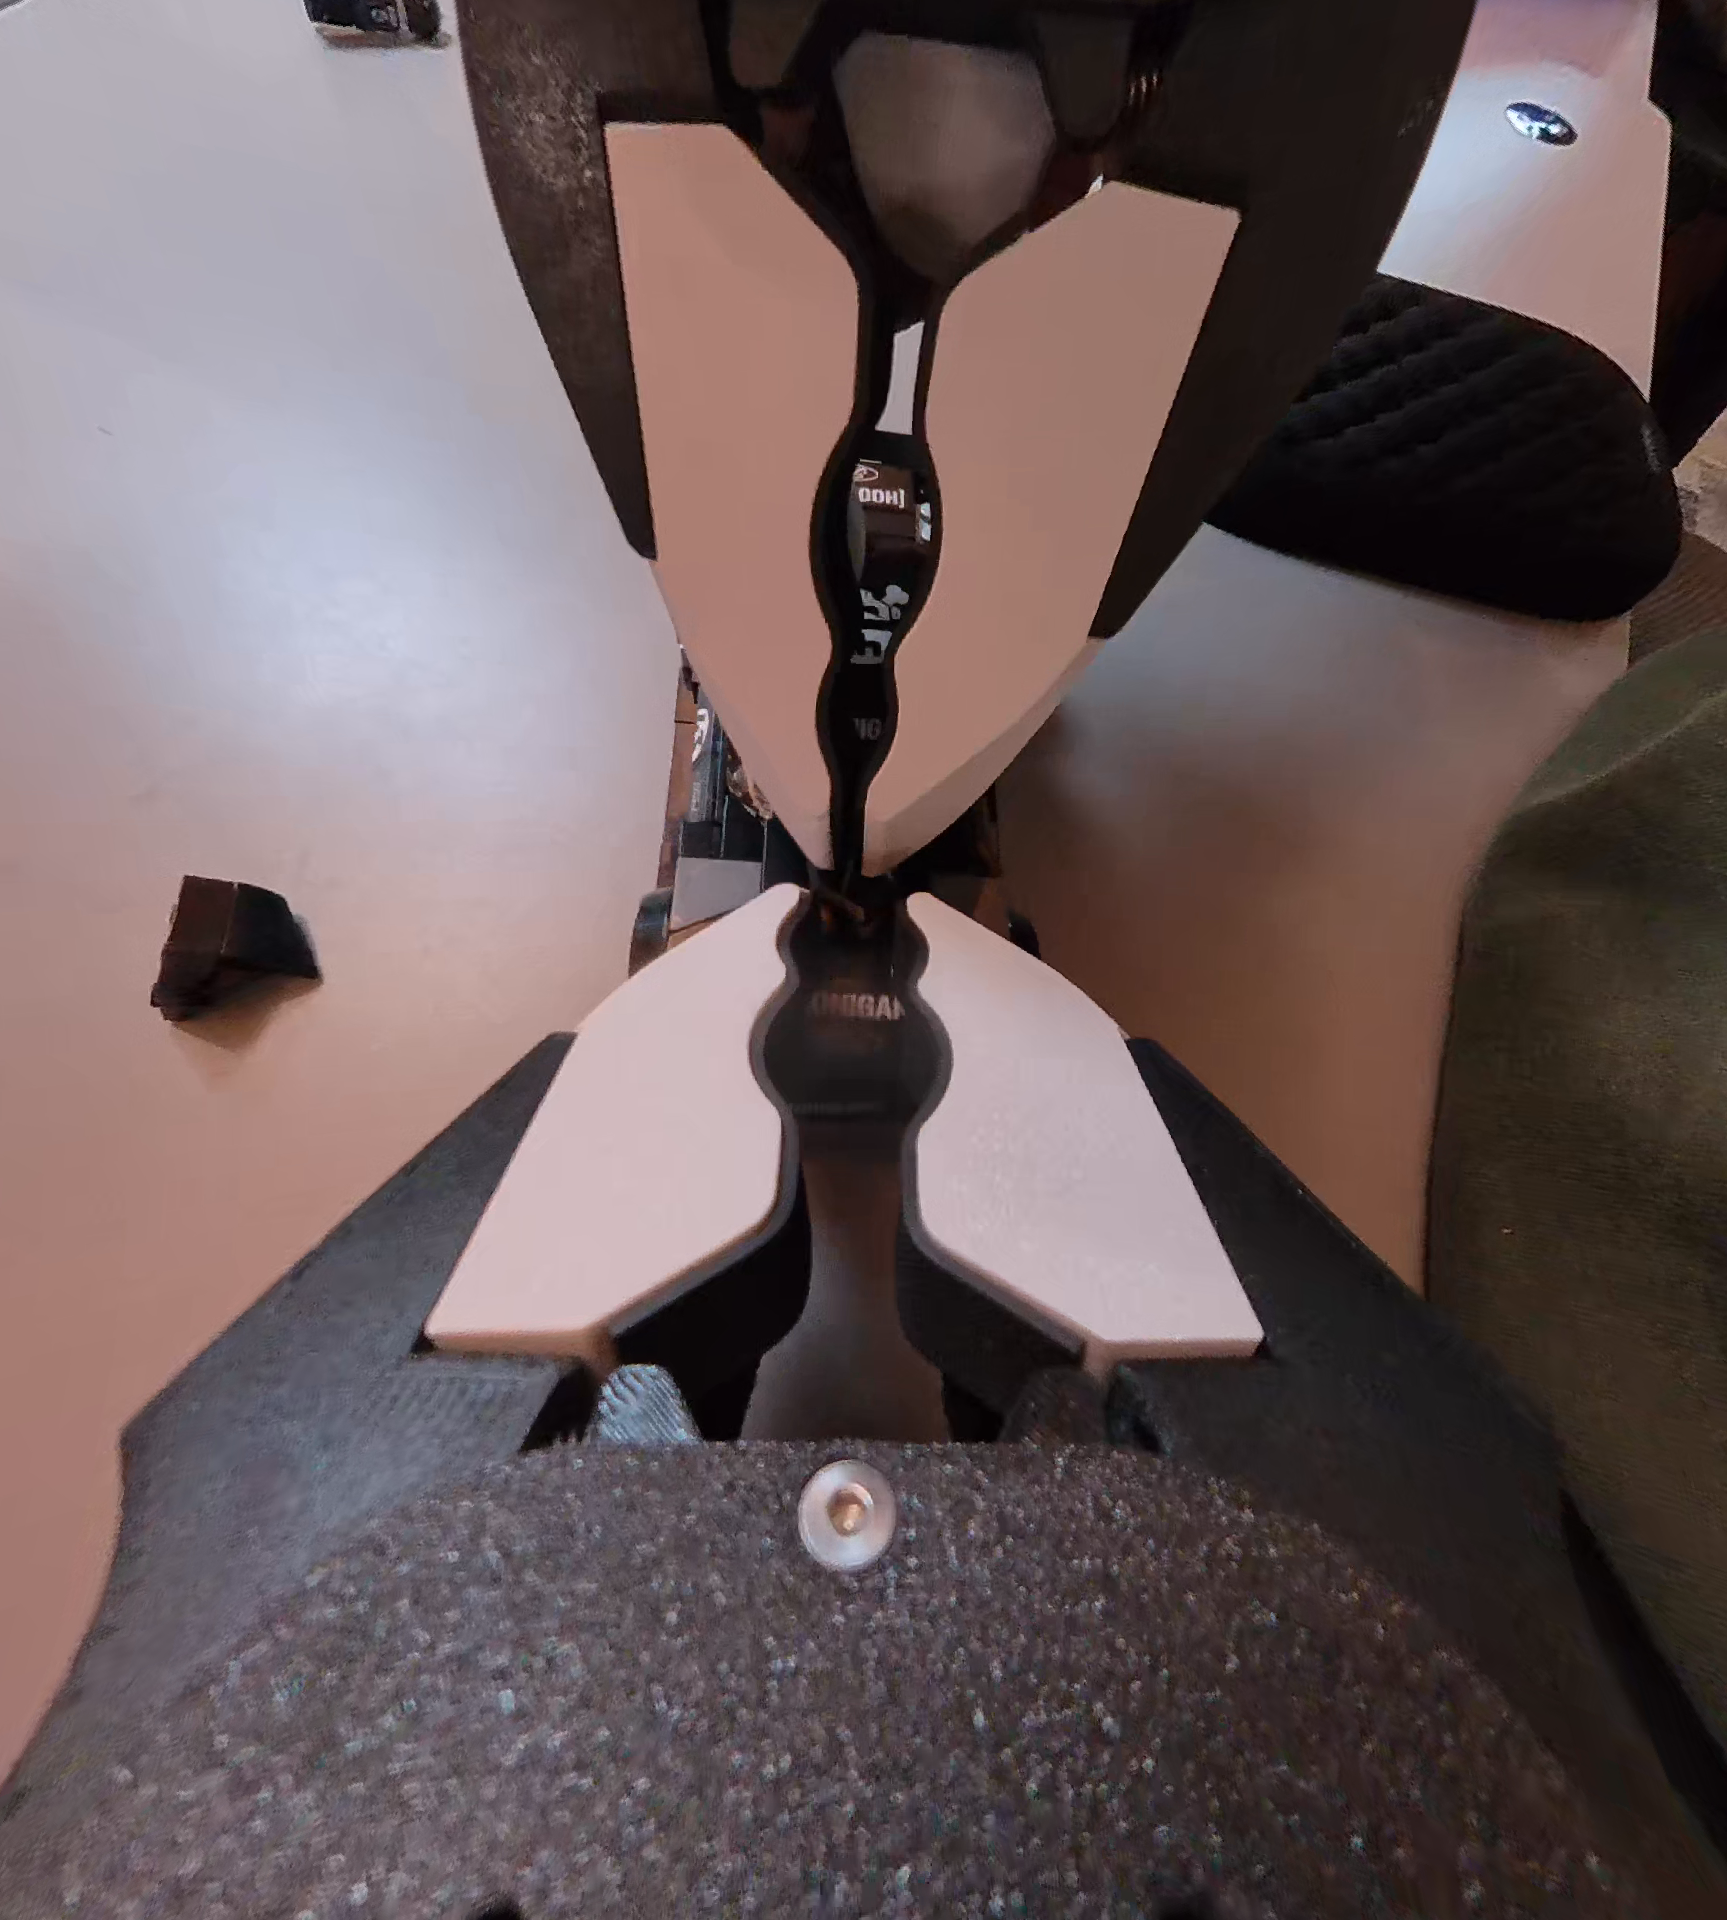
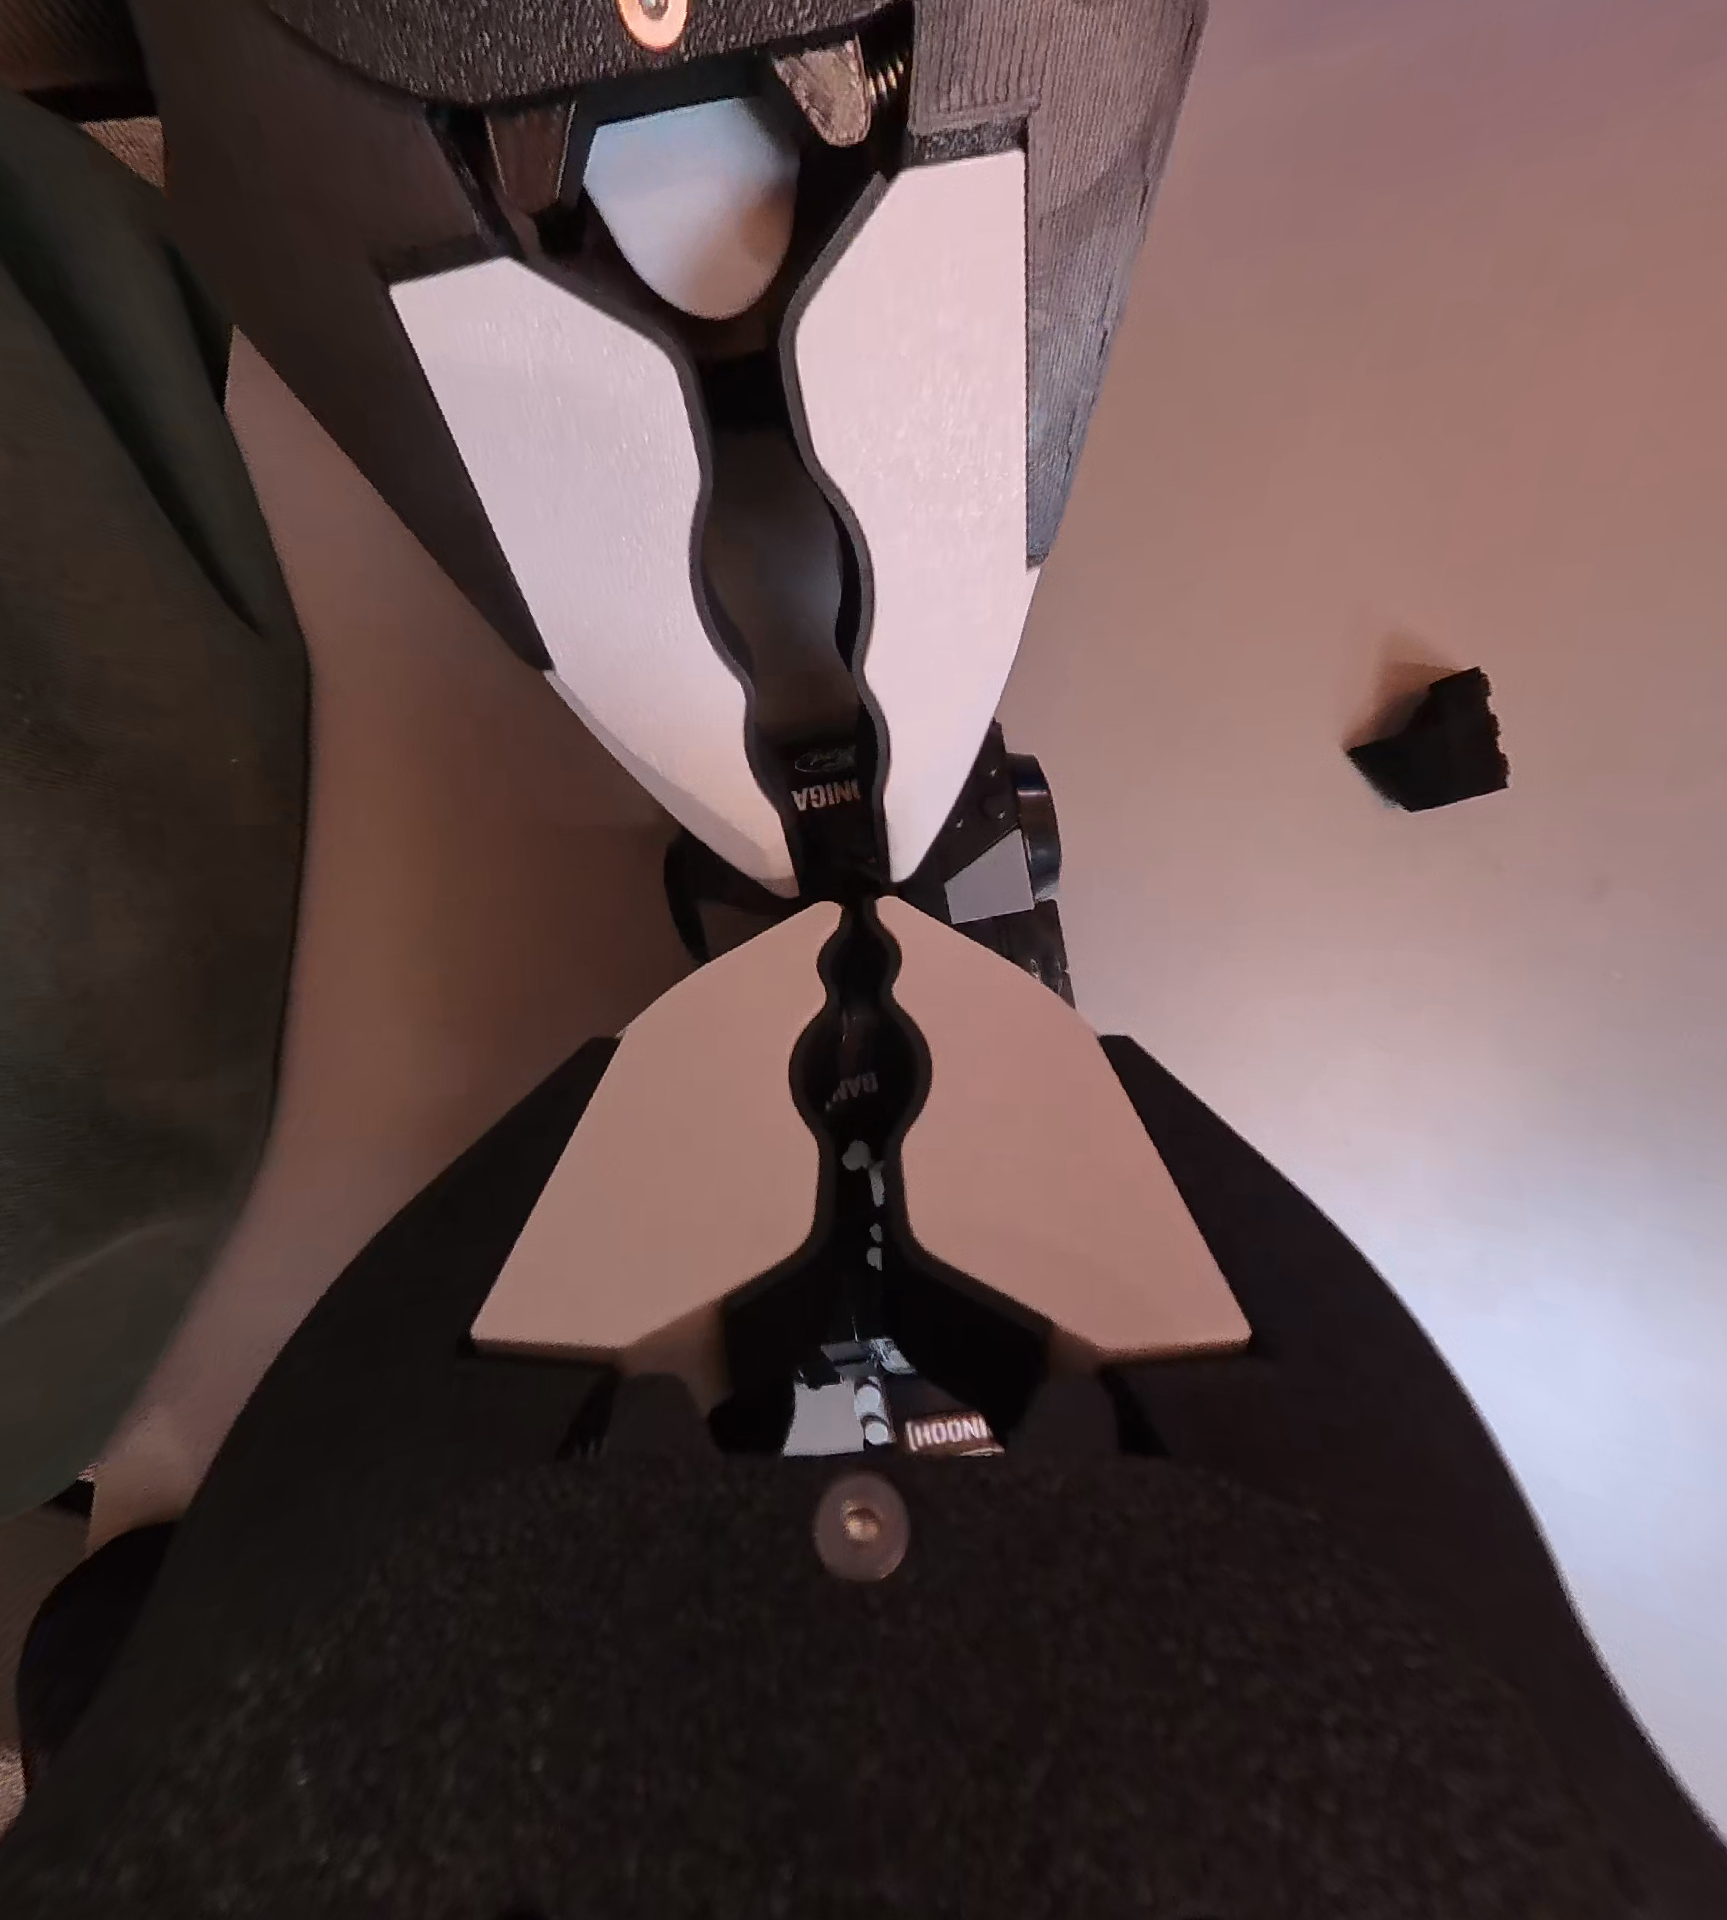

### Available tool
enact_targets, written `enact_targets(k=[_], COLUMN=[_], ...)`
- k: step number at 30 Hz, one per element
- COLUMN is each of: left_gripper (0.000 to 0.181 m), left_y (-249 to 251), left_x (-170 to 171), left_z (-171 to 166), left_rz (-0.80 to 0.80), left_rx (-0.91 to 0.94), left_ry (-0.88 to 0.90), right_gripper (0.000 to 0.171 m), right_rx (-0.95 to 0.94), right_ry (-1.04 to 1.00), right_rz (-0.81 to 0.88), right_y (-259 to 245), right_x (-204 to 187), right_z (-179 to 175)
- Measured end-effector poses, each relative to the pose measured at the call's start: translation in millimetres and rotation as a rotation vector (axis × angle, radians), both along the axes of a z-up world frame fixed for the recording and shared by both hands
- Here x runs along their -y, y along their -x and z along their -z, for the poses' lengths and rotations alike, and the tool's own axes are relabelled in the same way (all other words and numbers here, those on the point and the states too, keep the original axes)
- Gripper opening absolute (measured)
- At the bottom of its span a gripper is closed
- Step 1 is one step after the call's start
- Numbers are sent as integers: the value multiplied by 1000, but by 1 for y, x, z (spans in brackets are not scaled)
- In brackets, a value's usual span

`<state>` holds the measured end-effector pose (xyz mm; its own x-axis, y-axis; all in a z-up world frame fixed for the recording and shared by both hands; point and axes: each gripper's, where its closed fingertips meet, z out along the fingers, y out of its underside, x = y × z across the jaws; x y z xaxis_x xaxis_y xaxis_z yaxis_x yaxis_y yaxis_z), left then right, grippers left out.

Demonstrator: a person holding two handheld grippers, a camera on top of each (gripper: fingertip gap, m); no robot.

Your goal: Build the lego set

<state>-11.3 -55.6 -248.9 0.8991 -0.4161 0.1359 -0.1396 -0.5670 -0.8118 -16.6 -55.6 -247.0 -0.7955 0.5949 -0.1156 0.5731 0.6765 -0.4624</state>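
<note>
A black lego model with grey parts and stickers (image 1: 885, 540) is held above the white table (image 1: 267, 520) between two grippers that meet tip to tip. My left gripper (image 1: 848, 909) comes from the bottom of its view and is shut on one end of the model. My right gripper (image 2: 859, 920) is shut on the other end (image 2: 859, 1091). Each gripper shows in the other's view, pointing down from the top: the right gripper (image 1: 843, 847) and the left gripper (image 2: 838, 873). A wheel and a grey brick of the model (image 2: 1004, 873) stick out beside the tips. A loose black piece (image 1: 230, 940) lies on the table, also in the right wrist view (image 2: 1430, 743).
A person's dark green sleeve (image 1: 1669, 1143) is close at the right, and at the left in the right wrist view (image 2: 59, 727). A black chair seat (image 1: 1461, 447) sits beyond the table edge. Small dark objects (image 1: 371, 16) lie at the far left. The grippers are tip to tip, or close to it. Both grippers' tips are roughly 11 cm from the loose black piece (image 1: 230, 940). Seen from the right wrist view (image 2: 1431, 742) as well.
</note>
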Motion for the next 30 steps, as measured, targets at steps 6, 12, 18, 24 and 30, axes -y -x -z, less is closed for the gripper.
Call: enact_targets(k=[6, 12, 18, 24, 30], left_gripper=[17, 27, 30, 30, 29], left_y=[2, 13, 11, 10, 11], left_x=[0, 10, 18, 17, 18], left_z=[-2, -2, 5, 4, 4], left_rz=[-10, -16, 25, 19, 16], left_rx=[15, -28, -34, -20, -11], left_ry=[-5, 15, 56, 40, 35], right_gripper=[1, 0, 1, 1, 7], right_rx=[0, 7, 13, 14, -47], right_ry=[4, 3, 1, -4, 73], right_rz=[-5, -4, -5, -2, 25], right_y=[2, 2, 4, 4, 6], right_x=[3, 5, 8, 10, 7], right_z=[-1, -1, 0, 3, -18])
